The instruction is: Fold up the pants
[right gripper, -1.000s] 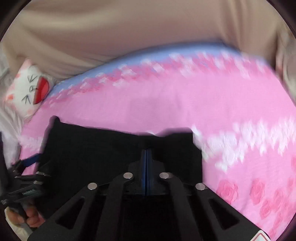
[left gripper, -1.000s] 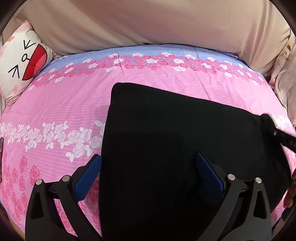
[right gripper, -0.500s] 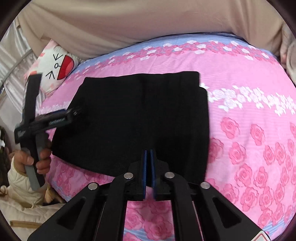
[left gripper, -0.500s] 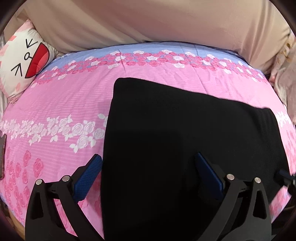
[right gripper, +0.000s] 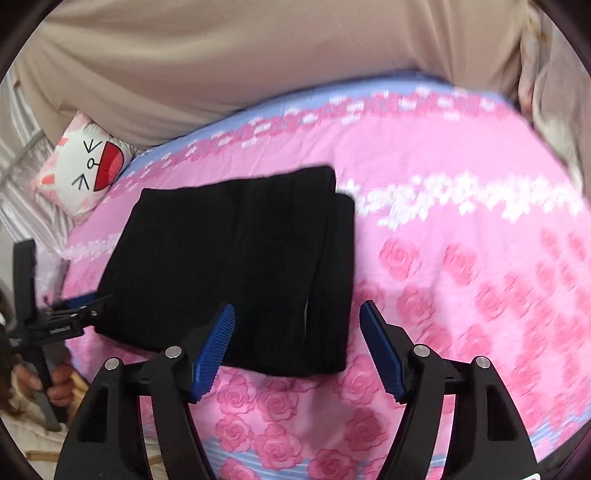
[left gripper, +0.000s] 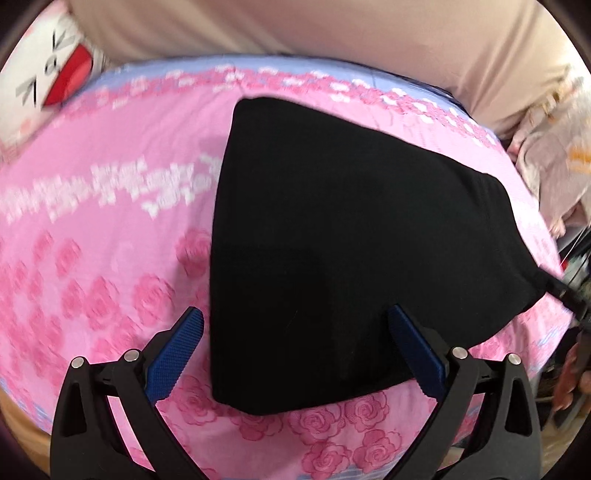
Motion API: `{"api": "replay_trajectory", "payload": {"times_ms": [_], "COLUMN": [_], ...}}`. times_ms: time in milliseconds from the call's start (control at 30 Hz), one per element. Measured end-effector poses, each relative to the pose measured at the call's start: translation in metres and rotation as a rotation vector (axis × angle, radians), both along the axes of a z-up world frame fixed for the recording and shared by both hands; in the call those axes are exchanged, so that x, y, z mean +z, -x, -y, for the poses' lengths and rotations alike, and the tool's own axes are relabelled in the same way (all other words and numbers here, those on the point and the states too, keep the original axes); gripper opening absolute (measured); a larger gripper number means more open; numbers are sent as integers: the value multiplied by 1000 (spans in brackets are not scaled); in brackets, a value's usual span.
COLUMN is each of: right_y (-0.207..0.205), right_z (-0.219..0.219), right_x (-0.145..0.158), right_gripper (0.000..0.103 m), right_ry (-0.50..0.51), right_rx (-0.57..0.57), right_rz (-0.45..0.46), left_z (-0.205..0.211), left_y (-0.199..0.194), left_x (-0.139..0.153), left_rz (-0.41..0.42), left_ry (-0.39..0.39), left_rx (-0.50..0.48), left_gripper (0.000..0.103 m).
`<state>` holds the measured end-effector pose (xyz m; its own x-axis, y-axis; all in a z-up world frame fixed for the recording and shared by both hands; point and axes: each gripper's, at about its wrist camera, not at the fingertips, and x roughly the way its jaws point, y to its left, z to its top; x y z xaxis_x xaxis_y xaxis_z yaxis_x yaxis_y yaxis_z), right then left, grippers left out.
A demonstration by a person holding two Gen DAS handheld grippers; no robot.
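While both grippers hang above the near edge of the bed, the fold looks all but finished. Left gripper [left gripper: 295, 343]: jaws wide apart, blue pads clear of the cloth, nothing held. Right gripper [right gripper: 297, 347]: its jaws have just been opening and now stand well apart; the near right corner of the pants shows between the pads in the picture, but they do not press on it. I judge this a release after the last fold.

The pants [right gripper: 236, 266] lie flat on the pink rose bedsheet [right gripper: 461, 295], a compact black rectangle near the front edge of the bed. What may be left: squaring the layers, or nothing.

Right wrist view gives what the left does not. It shows stacked layers along the right side, the top layer sitting a little inside the one beneath, plus a slim pale gap low on that side. It also shows the left gripper from outside, at the bundle's near left corner, with a hand [right gripper: 55, 384] on its handle. Whether it touches the cloth there I cannot tell.

Left wrist view shows the bundle as one unbroken black sheet, no layers readable. Far back, a cartoon-face pillow [left gripper: 48, 85] and a beige cover [left gripper: 295, 26].
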<state>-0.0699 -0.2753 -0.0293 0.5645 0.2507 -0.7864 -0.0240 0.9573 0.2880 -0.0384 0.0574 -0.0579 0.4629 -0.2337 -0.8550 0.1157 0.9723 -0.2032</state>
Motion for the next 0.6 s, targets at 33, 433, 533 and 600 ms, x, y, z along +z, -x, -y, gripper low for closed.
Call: {"api": "replay_trajectory", "payload": {"times_ms": [33, 433, 533, 600], "right_y": [-3, -15, -20, -23], "right_z": [2, 9, 12, 15], "right_x": [-8, -43, -44, -47], "right_gripper": [69, 85, 86, 86], "right_ry": [-30, -289, -350, -402], "right_rx": [-5, -36, -35, -37], "right_rz": [-30, -127, -130, -122], "left_z": [-3, -23, -26, -22], "left_y": [-2, -10, -20, -26], "left_x": [-4, -17, -16, -14], "left_rz": [-21, -41, -64, -82], "left_ry": [32, 251, 262, 257], "left_rx": [15, 71, 53, 40], "left_gripper": [98, 98, 98, 98]}}
